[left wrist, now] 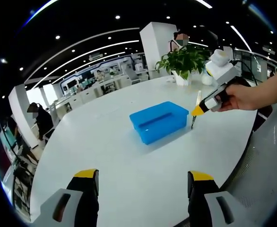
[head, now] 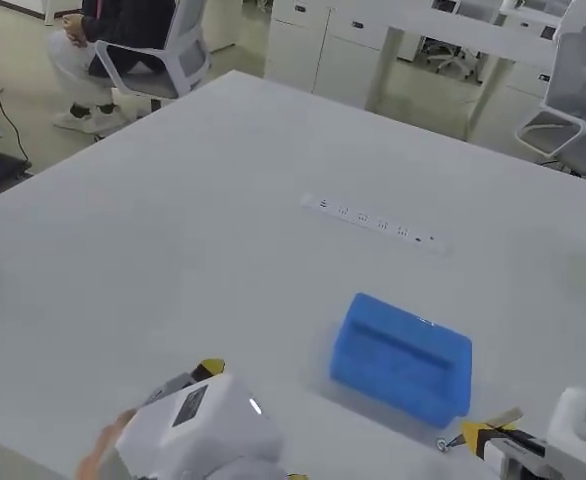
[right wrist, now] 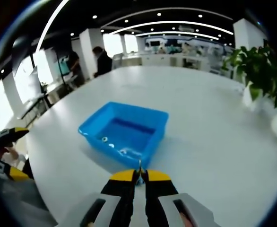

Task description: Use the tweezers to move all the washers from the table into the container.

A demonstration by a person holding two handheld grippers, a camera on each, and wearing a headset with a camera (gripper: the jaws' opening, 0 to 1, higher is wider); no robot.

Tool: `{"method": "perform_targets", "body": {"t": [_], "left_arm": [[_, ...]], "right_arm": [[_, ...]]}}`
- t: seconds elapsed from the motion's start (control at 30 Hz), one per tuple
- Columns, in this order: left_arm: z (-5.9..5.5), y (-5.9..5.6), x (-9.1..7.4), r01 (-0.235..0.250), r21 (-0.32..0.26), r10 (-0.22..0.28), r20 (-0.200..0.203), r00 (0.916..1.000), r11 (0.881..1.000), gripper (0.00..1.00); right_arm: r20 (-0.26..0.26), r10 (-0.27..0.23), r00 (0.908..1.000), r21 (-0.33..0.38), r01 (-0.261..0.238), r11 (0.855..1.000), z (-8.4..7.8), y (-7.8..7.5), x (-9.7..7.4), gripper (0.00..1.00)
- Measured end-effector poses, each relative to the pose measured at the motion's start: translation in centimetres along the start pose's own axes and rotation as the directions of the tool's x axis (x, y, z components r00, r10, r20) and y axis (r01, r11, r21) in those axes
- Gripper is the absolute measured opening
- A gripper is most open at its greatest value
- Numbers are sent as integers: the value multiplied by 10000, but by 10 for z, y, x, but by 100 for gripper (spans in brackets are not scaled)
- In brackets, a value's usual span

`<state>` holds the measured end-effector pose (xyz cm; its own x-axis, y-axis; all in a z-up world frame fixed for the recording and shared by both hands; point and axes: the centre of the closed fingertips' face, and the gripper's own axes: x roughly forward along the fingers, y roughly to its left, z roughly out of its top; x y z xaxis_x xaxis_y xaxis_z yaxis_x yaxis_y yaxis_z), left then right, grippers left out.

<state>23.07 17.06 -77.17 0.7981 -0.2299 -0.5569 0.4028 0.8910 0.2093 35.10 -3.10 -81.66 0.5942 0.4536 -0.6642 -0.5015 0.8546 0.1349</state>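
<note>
No words, numbers or brand marks can be read. A dark label (head: 189,405) on the left gripper (head: 253,420) is too blurred to read. Small marks on the power strip (head: 373,220) are also illegible.

The right tongs (right wrist: 140,178) hide all but the thin tip of the tweezers (right wrist: 139,165).
</note>
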Motion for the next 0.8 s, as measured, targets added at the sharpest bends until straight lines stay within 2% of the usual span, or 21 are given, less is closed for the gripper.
{"method": "perform_targets", "body": {"t": [0.2, 0.33, 0.37, 0.43, 0.6, 0.73, 0.8], "left_arm": [[0, -1, 1, 43, 29, -43, -49, 10000, 10000, 78], [-1, -2, 1, 58, 71, -57, -73, 10000, 10000, 78], [-1, -2, 1, 56, 78, -56, -79, 10000, 10000, 78], [-1, -2, 1, 55, 88, -54, -85, 9999, 9999, 78], [-2, -2, 1, 72, 144, -69, -159, 9998, 9999, 78], [-2, -3, 1, 82, 181, -80, -157, 9998, 9998, 78], [-2, -2, 1, 76, 167, -74, -141, 9999, 9998, 78]], "right_arm": [[69, -94, 9999, 223, 93, 9997, 1, -2, 3, 4], [129, -211, 9997, -383, 216, 9990, 2, -1, 3, 4], [99, -176, 9998, -538, 181, 9984, 0, 3, 3, 4], [23, -263, 9997, -1048, 264, 9941, -1, 3, 2, 4], [15, -228, 9997, -1076, 229, 9939, -3, 2, 4, 3], [-166, -194, 9997, -1404, 169, 9899, -5, 5, 3, 3], [-248, -143, 9996, -1302, 110, 9914, -5, 4, 3, 3]]}}
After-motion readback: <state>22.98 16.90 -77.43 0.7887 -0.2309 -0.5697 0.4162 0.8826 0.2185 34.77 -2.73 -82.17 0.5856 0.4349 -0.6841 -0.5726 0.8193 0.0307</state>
